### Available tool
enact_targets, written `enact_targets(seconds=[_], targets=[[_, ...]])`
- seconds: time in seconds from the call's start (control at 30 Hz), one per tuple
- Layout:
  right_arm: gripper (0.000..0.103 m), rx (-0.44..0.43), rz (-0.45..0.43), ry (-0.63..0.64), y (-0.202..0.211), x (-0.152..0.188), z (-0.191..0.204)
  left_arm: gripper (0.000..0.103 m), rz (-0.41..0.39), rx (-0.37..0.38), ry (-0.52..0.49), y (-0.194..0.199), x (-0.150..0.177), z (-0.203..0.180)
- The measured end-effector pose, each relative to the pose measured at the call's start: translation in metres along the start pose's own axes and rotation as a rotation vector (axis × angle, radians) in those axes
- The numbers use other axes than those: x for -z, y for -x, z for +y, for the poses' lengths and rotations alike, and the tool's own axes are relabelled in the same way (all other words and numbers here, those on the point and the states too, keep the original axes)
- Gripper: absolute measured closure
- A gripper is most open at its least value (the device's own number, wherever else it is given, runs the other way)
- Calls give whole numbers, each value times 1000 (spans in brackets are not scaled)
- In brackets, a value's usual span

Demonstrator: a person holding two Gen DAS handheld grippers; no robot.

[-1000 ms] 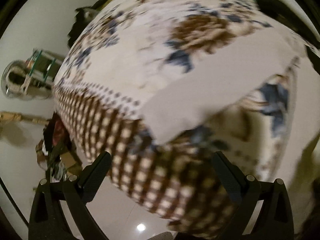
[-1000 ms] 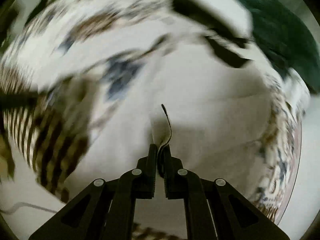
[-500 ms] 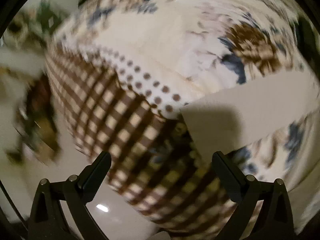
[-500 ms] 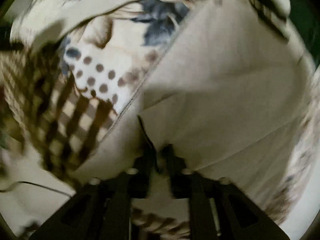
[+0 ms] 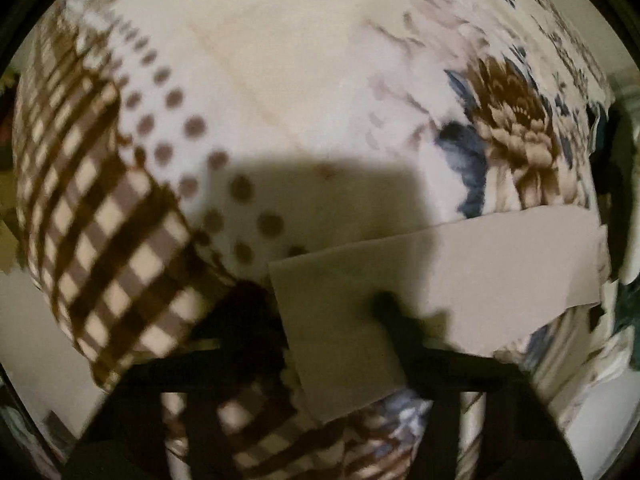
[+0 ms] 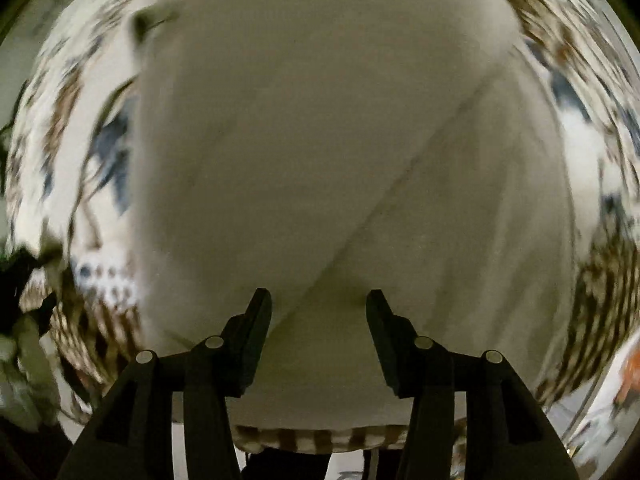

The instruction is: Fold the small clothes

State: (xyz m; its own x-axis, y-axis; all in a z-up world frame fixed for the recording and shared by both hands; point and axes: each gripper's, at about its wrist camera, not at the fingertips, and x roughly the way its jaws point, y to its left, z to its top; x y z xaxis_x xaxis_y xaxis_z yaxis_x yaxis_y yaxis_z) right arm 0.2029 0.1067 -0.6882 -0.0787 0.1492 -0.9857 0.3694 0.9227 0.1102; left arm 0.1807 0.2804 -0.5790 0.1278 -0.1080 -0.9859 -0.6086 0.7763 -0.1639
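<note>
The beige garment (image 6: pixel 340 152) lay flat on a patterned bedsheet (image 5: pixel 280 80), filling the frame centre. The right hand-held gripper (image 6: pixel 318 304) stood apart above it. The left hand-held gripper (image 5: pixel 316 312) straddled the garment's corner at lower centre; whether it clamped cannot be told. Next fold probably requires regrasping an edge.

Left tongs (image 5: pixel 320 320) blurred, jaw gap unclear
</note>
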Motion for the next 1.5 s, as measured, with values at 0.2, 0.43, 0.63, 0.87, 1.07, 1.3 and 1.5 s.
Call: enact_targets(seconds=[0.2, 0.43, 0.63, 0.87, 1.07, 1.3, 1.5], targets=[[51, 58, -50, -63, 16, -11, -33, 97, -128, -45, -117, 37, 4, -22], [52, 51, -60, -64, 35, -10, -73, 98, -301, -64, -337, 108, 45, -65], [52, 58, -68, -65, 59, 31, -138, 98, -325, 14, -655, 134, 133, -155], [52, 97, -62, -136, 86, 60, -254, 97, -160, 139, -959, 114, 270, -233], [52, 127, -49, -206, 105, 93, -368, 97, -78, 136, -1130, 84, 346, -256], [52, 117, -44, -263, 118, 131, -447, 96, -52, 87, -1229, 61, 382, -269], [51, -24, -74, -303, 141, 155, -468, 77, 48, 64, -1064, 51, 354, -264]])
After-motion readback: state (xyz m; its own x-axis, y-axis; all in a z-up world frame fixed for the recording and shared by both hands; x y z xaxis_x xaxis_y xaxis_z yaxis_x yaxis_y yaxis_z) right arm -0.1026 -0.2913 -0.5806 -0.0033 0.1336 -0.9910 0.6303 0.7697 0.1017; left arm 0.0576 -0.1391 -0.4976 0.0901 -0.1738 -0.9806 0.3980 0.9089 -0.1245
